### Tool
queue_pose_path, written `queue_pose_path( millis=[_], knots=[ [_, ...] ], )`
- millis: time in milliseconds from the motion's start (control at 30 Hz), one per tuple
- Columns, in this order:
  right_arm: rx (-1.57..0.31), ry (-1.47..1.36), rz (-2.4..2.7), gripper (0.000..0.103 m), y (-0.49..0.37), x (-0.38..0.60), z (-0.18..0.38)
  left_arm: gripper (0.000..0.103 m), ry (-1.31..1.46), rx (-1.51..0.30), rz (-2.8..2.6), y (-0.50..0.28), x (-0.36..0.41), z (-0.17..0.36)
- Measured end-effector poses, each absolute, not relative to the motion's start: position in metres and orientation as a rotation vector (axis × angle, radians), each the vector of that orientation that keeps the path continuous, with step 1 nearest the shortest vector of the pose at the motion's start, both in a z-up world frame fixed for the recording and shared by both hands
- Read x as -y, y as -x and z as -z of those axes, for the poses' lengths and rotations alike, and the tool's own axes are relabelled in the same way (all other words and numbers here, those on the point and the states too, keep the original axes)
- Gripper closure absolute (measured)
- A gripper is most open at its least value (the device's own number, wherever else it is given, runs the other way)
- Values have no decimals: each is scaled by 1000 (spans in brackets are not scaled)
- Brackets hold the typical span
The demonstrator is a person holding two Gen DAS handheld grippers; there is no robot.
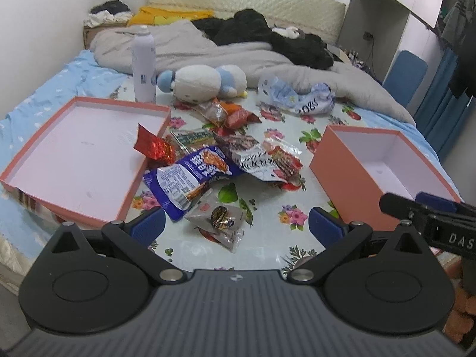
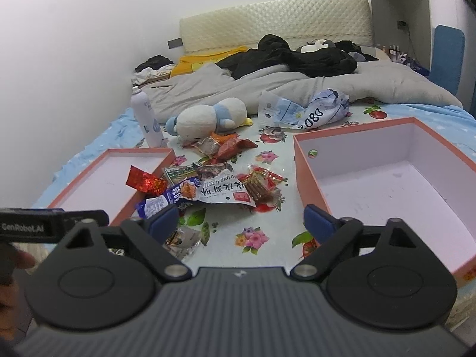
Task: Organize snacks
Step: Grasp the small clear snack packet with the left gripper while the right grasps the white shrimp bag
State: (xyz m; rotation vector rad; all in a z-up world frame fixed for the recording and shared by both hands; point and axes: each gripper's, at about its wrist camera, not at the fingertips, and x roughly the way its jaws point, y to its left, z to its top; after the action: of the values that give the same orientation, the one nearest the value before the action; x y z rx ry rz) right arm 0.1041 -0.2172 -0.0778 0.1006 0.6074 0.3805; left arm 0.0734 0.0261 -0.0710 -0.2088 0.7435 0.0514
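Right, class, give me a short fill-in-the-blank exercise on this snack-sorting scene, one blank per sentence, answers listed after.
1. The snack packets lie in a heap between the shallow lid and the deep ____.
2. Both pink containers are still ____ inside.
3. The white spray bottle stands ____ beside the plush toy.
4. The left gripper and the right gripper both have their jaws ____, holding nothing.

Missing words: box; empty; upright; open
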Motion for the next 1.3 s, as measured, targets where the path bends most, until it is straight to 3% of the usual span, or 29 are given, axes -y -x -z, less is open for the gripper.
queue_pose_path(
  millis=[133,333,533,1000,1067,1300],
  knots=[
    [-618,-102,-383,16,-114,215,85,0,227,-776,-50,-85,-32,86],
    [-660,-90,-433,31,-129,204,94,1,235,-804,-37,-101,-38,109],
    [-643,-48,-471,38,-148,185,102,5,241,-806,-3,-120,-42,130],
    [-681,0,-586,36,-237,125,156,16,219,-895,-28,-180,-75,196],
    [-673,38,-595,28,-249,111,159,26,233,-910,-15,-185,-78,202],
    [-721,27,-580,24,-306,85,178,28,215,-934,31,-201,-74,217]
  ],
)
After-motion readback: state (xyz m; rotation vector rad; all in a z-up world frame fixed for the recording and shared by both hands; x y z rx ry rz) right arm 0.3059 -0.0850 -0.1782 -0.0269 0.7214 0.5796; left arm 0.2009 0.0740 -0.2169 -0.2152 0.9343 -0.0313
